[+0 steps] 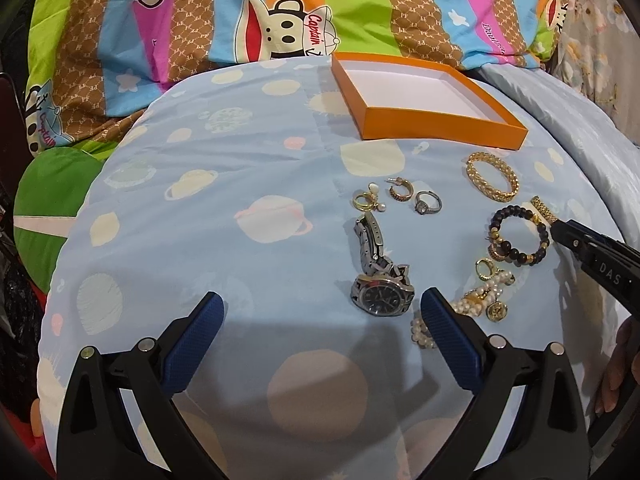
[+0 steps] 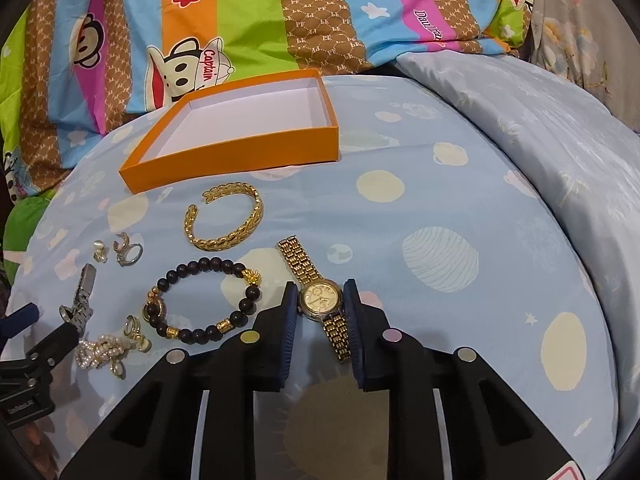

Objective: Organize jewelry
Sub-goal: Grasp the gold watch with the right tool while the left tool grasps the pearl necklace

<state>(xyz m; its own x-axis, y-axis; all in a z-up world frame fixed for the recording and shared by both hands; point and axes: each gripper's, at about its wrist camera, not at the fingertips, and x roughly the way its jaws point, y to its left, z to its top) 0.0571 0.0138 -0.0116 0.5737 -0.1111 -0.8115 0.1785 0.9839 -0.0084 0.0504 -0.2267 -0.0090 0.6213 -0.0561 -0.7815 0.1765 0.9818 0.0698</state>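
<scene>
An empty orange box (image 1: 440,120) (image 2: 240,156) lies at the back of the blue sheet. In front of it lie a gold bangle (image 1: 491,176) (image 2: 228,220), a dark bead bracelet (image 1: 518,236) (image 2: 204,300), a silver watch (image 1: 380,276) (image 2: 78,308), a pearl string (image 1: 480,300) (image 2: 100,352), and small rings and earrings (image 1: 400,198) (image 2: 120,252). My right gripper (image 2: 320,300) is shut on the gold watch (image 2: 320,300) at its case, and it also shows in the left wrist view (image 1: 560,230). My left gripper (image 1: 320,312) is open, next to the silver watch.
A bright striped cartoon blanket (image 1: 240,20) (image 2: 280,12) is heaped behind the box. A folded pale blue cover (image 2: 540,128) lies to the right. The sheet curves down at its left and right edges.
</scene>
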